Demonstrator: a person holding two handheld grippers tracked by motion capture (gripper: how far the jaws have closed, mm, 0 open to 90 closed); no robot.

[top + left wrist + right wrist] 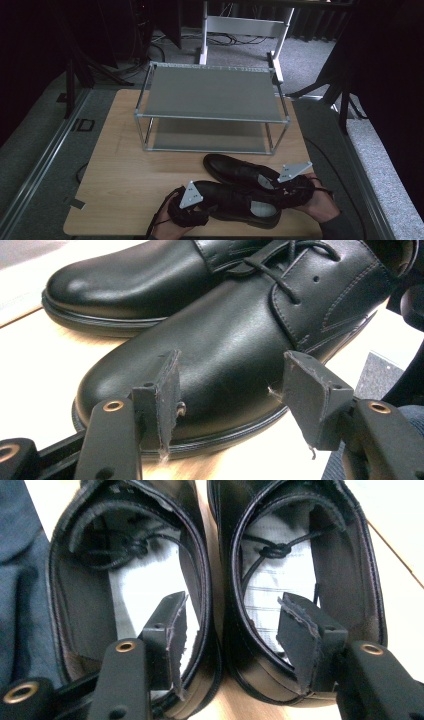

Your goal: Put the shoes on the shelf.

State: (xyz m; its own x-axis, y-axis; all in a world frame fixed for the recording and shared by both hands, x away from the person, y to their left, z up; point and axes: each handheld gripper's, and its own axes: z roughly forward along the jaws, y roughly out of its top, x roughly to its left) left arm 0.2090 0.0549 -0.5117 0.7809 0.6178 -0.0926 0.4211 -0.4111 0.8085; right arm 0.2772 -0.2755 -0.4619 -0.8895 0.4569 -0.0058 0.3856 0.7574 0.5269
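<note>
Jaws of both grippers are spread: the left gripper (227, 390) straddles a shoe (225, 345) toe, the right gripper (235, 630) spans both heels. Slick leather could slip off the bench (125, 165) front edge.

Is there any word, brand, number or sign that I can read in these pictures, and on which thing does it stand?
None can be read.
White insoles of the two black shoes: a faint grid pattern, no letters.
Shoe leather: stitching and laces, no brand mark.
Metal rack and wooden table: no label.
</note>
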